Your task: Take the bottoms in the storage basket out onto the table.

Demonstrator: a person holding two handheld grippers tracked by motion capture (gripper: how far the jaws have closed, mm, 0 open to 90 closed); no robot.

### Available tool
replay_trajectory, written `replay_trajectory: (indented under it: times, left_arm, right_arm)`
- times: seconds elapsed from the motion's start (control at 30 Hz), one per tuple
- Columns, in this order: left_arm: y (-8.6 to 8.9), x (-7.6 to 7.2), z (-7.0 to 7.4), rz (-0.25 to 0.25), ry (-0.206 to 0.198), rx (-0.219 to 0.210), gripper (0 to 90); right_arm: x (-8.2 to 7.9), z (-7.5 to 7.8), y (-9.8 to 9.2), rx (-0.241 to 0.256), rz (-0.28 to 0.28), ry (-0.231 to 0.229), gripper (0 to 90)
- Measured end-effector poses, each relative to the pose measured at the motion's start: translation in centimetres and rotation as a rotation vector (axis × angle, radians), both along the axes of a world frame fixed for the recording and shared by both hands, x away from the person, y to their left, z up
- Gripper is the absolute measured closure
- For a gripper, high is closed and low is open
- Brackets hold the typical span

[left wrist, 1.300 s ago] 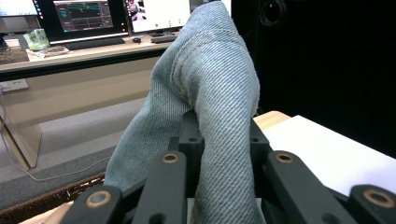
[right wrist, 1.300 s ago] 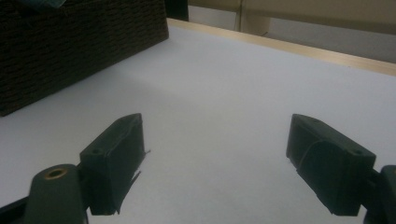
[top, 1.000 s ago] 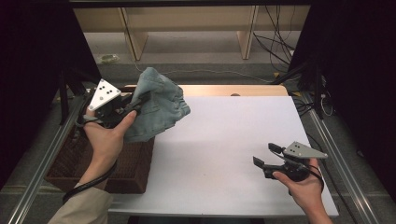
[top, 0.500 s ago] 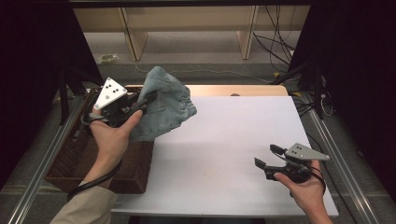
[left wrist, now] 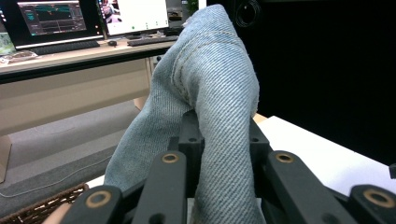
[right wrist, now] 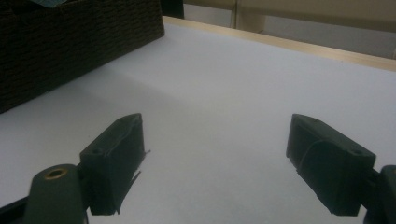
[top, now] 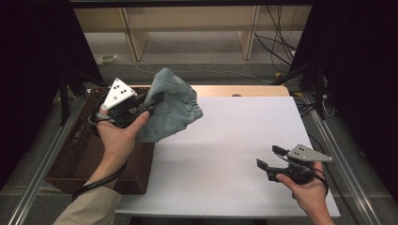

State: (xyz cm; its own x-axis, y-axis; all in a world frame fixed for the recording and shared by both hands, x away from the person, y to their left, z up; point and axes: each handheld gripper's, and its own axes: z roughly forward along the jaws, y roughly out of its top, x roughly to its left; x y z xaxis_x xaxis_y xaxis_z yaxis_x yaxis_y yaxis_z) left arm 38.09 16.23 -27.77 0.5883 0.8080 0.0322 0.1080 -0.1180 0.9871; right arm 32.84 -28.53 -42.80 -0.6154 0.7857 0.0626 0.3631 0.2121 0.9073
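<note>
A bunched light-blue denim garment (top: 171, 105) hangs in the air over the table's left edge, held up by my left gripper (top: 152, 101), which is shut on a fold of it. In the left gripper view the denim (left wrist: 210, 102) drapes up and over the closed jaws. My right gripper (top: 267, 158) hovers low over the white table (top: 234, 140) near its front right corner, open, with nothing between its fingers (right wrist: 116, 158).
A dark wicker basket (top: 70, 154) stands against the table's left side, below my left hand; its wall (right wrist: 70, 42) shows in the right gripper view. Wooden shelving legs and cables lie beyond the table's far edge. A desk with monitors (left wrist: 51, 16) stands far off.
My left gripper has lifted the denim garment higher and carried it a little to the right, toward the table. The right gripper has stayed nearly still and open.
</note>
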Motion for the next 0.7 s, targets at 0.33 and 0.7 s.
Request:
replay_trajectory:
  times: [0.33, 0.7]
  left_arm:
    - [-1.4, 0.0, -0.4, -0.029, 0.008, 0.014, 75.8]
    - [-2.6, -0.1, -0.8, -0.063, 0.021, 0.019, 75.8]
  right_arm:
    - [0.0, 0.0, 0.0, 0.001, 0.001, 0.0, 20.2]
    - [0.0, 0.0, -0.1, 0.004, 0.001, 0.0, 20.2]
